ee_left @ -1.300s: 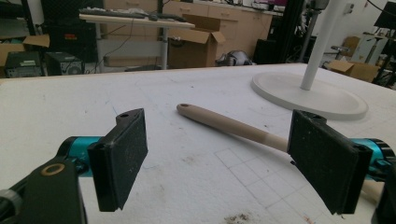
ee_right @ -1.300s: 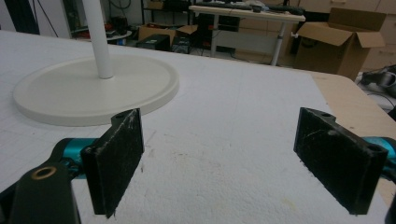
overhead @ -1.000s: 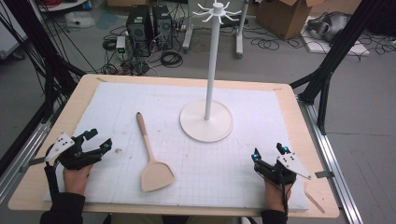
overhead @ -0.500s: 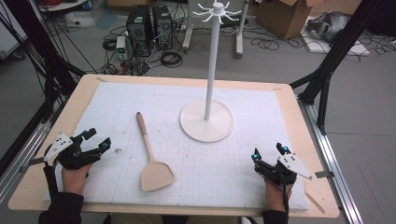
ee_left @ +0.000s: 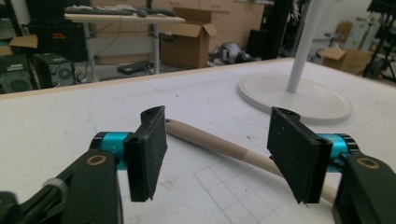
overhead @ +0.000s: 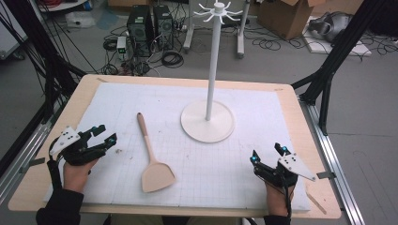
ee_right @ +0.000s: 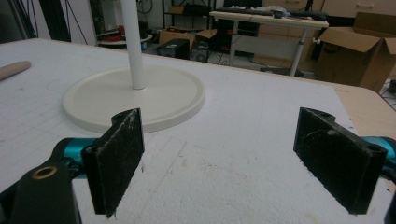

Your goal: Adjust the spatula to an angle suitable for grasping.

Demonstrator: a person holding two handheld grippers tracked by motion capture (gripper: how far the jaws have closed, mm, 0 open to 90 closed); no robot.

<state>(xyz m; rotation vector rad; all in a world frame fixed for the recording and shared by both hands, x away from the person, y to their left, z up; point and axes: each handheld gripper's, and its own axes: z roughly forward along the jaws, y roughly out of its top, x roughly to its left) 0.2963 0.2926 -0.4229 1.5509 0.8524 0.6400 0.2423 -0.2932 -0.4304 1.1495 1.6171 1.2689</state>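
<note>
High view: I hold the left gripper (overhead: 104, 136) near the table's (overhead: 56, 187) left edge, jaws spread and just narrowing on nothing, aimed at the wooden spatula (overhead: 152, 161) lying on the white mat (overhead: 281, 117) left of centre, blade toward the near edge.
Left gripper view: spatula handle (ee_left: 219, 145) lies beyond my jaws, unclamped, likely lined up for a pinch.
Right gripper view: right gripper (ee_right: 233, 154) spread, empty, waiting near the hook stand (ee_right: 135, 100).
Containers: none.

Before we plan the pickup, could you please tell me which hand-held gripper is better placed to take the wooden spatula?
Left: the left hand-held gripper sits open beside the spatula, facing its handle; the right hand-held gripper is farther away.
</note>
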